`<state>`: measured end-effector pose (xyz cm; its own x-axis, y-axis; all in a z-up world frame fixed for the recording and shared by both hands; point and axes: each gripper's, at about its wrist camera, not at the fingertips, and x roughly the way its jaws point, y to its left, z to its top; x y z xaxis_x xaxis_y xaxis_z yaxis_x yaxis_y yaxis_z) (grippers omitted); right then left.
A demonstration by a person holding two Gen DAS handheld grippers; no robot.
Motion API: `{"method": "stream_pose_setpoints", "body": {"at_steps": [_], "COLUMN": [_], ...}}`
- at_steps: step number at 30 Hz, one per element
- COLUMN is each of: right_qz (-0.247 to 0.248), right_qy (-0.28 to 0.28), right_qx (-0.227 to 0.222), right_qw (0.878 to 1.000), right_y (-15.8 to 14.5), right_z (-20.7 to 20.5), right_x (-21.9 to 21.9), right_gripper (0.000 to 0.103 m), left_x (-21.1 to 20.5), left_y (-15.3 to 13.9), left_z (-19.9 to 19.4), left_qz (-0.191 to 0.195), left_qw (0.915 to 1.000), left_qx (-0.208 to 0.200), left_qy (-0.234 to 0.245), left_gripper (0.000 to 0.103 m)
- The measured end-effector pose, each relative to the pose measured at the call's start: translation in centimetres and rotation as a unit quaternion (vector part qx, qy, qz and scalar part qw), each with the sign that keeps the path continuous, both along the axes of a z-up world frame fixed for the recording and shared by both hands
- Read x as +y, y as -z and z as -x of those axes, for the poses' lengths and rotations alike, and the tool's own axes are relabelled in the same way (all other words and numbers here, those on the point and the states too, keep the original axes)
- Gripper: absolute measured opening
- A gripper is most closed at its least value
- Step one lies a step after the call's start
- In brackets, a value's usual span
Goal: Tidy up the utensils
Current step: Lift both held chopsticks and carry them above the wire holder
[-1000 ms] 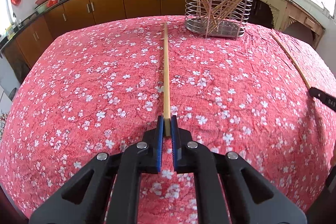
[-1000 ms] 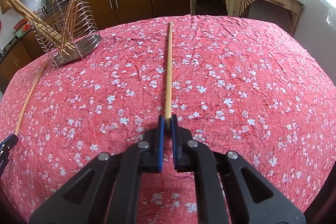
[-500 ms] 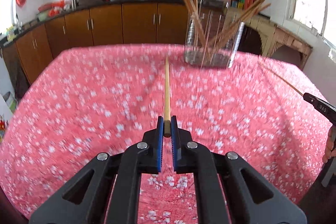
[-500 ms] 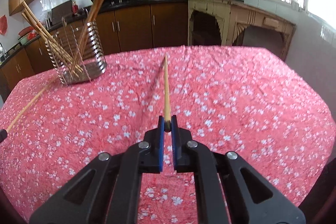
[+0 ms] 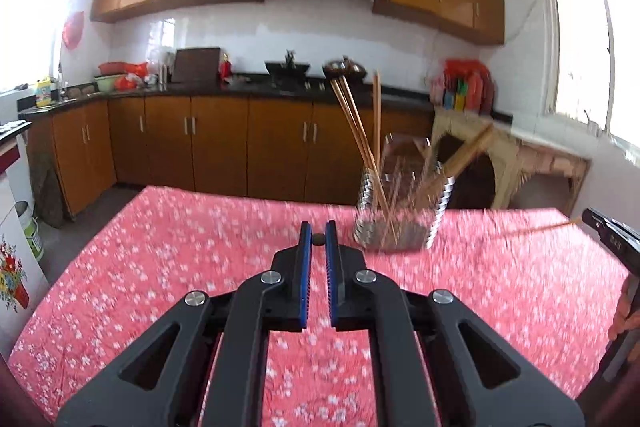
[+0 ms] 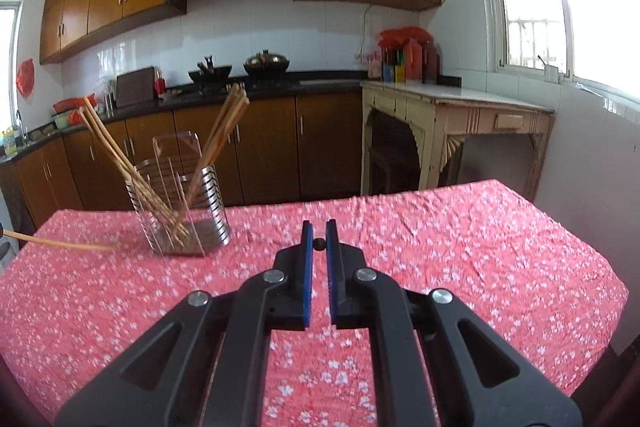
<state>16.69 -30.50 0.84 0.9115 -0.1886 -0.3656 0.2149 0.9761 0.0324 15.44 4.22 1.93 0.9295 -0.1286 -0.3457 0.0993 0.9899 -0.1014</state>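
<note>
A chopstick is pinched end-on in the left tongs. Another chopstick is pinched in the right tongs, both raised above the counter. A rack of chopsticks is seen beyond.

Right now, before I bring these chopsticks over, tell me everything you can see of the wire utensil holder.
The utensil holder is an upright, shiny metal wire basket with ribbed, rounded corners and a tall wire handle loop at its back. It stands on the red floral tablecloth, toward the table's far side. Several long wooden chopsticks already lean inside it, fanning out in two bunches, their tips resting on its dark base. Neither gripper touches it. In the left wrist view it is motion-blurred.
</note>
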Motion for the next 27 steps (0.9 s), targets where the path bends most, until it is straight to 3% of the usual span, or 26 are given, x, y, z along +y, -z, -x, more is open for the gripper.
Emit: {"method": "stream_pose_setpoints", "body": {"at_steps": [14,27], "right_qz": [-0.02,-0.054], "right_qy": [-0.034,-0.087], "right_qx": [-0.087,-0.103], "right_qw": [0.995,0.989], "right_y": [-6.6,-9.3], "right_z": [0.6,1.1], "right_x": [0.8,2.4], "right_gripper": [0.007,0.007], "left_x": [0.6,-0.5], "left_y": [-5.7,-7.4], "left_z": [-0.1,0.2], "left_qz": [0.028,0.042], "left_qw": [0.9962,0.9938], "left_qx": [-0.08,-0.103], "left_qy": [-0.016,0.008], "left_gripper": [0.007,0.007]}}
